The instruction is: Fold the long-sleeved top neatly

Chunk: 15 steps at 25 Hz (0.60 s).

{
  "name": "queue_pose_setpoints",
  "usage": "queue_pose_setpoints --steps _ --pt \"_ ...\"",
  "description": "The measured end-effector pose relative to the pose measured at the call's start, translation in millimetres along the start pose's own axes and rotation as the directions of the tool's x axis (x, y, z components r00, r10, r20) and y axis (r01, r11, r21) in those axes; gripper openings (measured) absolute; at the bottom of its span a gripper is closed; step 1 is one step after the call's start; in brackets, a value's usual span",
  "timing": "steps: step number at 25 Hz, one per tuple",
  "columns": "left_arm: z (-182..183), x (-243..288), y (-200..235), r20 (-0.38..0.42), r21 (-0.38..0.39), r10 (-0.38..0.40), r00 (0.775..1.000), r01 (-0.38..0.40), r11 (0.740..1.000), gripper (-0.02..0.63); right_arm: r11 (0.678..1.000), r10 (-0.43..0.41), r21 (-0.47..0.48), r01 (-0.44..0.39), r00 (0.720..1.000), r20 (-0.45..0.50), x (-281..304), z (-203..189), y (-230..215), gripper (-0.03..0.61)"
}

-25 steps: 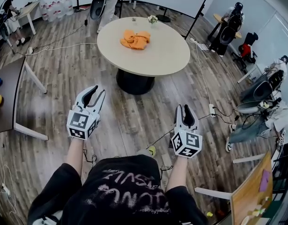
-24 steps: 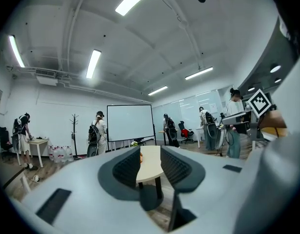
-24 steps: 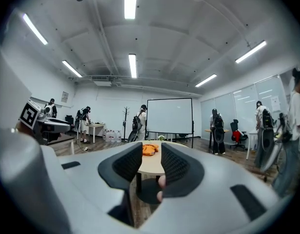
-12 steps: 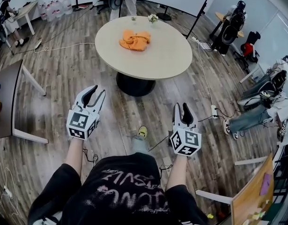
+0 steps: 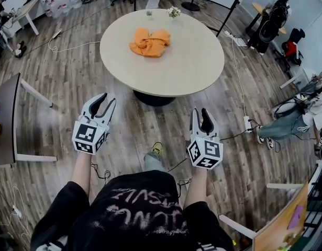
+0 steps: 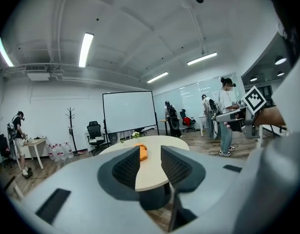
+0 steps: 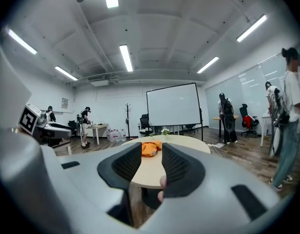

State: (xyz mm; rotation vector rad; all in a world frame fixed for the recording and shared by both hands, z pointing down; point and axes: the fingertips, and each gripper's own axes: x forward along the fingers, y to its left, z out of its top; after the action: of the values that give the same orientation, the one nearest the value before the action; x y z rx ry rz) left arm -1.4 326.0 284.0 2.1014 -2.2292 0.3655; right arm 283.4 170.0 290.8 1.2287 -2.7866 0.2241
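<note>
No word, number or brand could be read. The black shirt [image 5: 142, 213], behind the fingers, bore scrawled white lettering, seen upside down and too rough to make out. The cubes at the rear of the left gripper [image 5: 107, 99] and right gripper [image 5: 200, 112] carried black-and-white square patterns, not letters. A framed sheet [image 7: 65, 103], far beyond the fingers, was too small to read.

a round, pale wooden table [image 5: 189, 61] on a dark pedestal base [image 5: 150, 99] stands on the grey-brown plank floor [image 5: 61, 82]. a crumpled orange long-sleeved top [image 5: 149, 41] lies on its far half, left of centre; a small pot of white flowers [image 5: 174, 12] stands at the far rim.
</note>
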Motion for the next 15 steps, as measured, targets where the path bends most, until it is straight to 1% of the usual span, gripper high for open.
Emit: queue_pose_setpoints --steps 9,15 --pt "24.3 138.5 20.7 -0.042 0.002 0.016 0.999 -0.016 1.000 0.132 0.999 0.028 0.022 -0.027 0.999 -0.042 128.5 16.8 -73.2 0.135" --pt "26.0 204.3 31.0 -0.067 0.017 0.019 0.998 -0.018 1.000 0.132 0.998 0.066 0.020 -0.064 0.996 -0.065 193.5 17.3 -93.1 0.135"
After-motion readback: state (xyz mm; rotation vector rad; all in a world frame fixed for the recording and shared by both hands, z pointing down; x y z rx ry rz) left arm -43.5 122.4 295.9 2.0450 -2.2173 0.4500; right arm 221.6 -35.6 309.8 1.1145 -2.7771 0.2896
